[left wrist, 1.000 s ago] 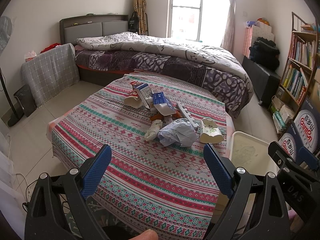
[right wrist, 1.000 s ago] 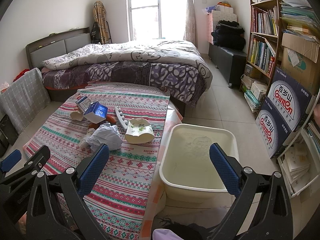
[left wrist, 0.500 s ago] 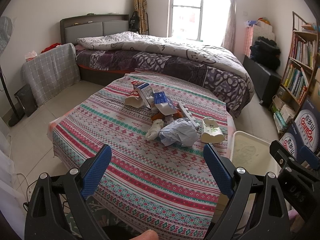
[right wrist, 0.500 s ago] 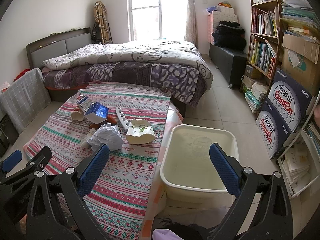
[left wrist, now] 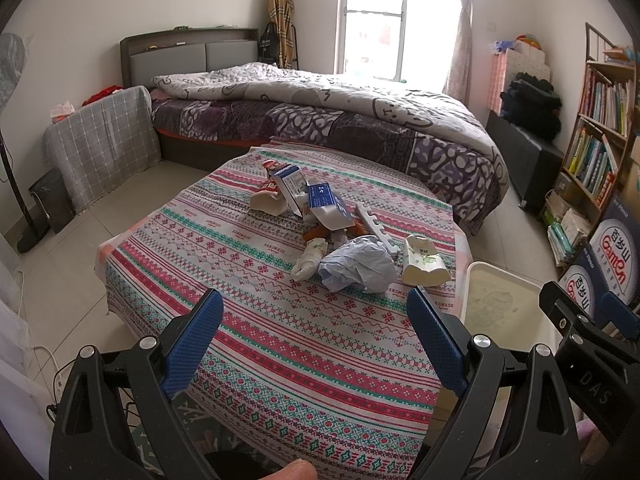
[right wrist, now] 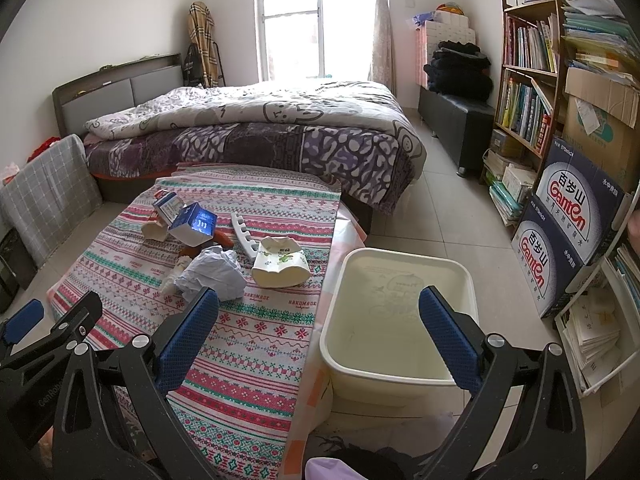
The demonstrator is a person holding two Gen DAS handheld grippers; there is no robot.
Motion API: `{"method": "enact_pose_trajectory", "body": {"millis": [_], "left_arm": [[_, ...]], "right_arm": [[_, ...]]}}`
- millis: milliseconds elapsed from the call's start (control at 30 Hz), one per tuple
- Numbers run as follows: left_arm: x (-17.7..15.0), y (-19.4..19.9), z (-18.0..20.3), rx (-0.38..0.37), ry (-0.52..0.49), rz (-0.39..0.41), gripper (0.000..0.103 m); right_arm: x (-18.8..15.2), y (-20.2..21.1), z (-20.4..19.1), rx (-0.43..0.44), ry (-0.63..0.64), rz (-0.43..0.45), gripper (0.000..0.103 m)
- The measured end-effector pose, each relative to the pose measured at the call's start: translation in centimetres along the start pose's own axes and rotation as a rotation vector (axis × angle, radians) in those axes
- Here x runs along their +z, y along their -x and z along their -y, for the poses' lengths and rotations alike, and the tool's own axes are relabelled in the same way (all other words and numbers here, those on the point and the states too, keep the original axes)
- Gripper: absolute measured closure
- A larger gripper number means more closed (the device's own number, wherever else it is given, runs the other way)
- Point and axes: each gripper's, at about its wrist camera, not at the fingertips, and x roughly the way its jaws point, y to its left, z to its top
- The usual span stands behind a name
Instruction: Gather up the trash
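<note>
A heap of trash lies mid-table on a striped patterned cloth [left wrist: 256, 320]: a crumpled pale blue paper [left wrist: 356, 266] [right wrist: 214, 274], a squashed cream cup [left wrist: 422, 266] [right wrist: 282, 266], blue-and-white cartons [left wrist: 326, 204] [right wrist: 194, 224], a white toothed strip [left wrist: 378, 230] [right wrist: 245, 236] and a small white wad [left wrist: 308, 260]. A cream plastic bin [right wrist: 400, 320] [left wrist: 504, 308] stands on the floor right of the table. My left gripper [left wrist: 314, 336] is open above the table's near part, short of the heap. Also open, my right gripper [right wrist: 320, 330] hangs over the table's right edge and the bin.
A bed [left wrist: 340, 120] with a grey quilt stands behind the table. A bookshelf [right wrist: 528, 92] and stacked water cartons [right wrist: 568, 232] line the right wall. A covered stand [left wrist: 104, 140] and a fan pole [left wrist: 16, 184] are at the left. Tiled floor [right wrist: 432, 208] runs between bed and shelf.
Both views have drifted a little closer to the table and heap. Both grippers stay open and the trash has not moved.
</note>
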Motion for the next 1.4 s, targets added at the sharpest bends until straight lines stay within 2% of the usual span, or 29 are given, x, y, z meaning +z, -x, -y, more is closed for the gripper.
{"method": "enact_pose_trajectory", "body": {"millis": [767,933,967,1067,1200,1300,1400], "left_arm": [[-0.8,-0.8,-0.6,0.007,0.006,-0.012,0.013],[-0.6,-3.3,-1.6,0.013,0.033,-0.055,0.012],[-0.7,-4.2,-1.7,0.005,0.031,-0.065,0.007],[-0.6,-7.0,-0.5,-0.052,-0.058,-0.104,0.007],[-0.2,-12.8,2.1,-0.096,-0.205,-0.243,0.007],[1.1,-16.3,3.1,-0.108,-0.233,-0.300,0.007],[2.7,-19.9,3.9,-0.122,-0.250,-0.363,0.007]], "right_arm": [[0.1,-0.6,0.2,0.004,-0.008,-0.021,0.007],[-1.7,-3.7,1.5,0.018,-0.085,-0.117,0.007],[-2.0,-4.9,2.5,0.023,-0.118,-0.160,0.007],[-2.9,-7.6,4.4,0.043,-0.193,-0.258,0.007],[-3.5,-11.9,5.4,0.068,-0.250,-0.366,0.007],[-3.4,-15.1,4.9,0.080,-0.237,-0.456,0.007],[-2.9,-17.6,4.7,0.073,-0.217,-0.509,0.007]]}}
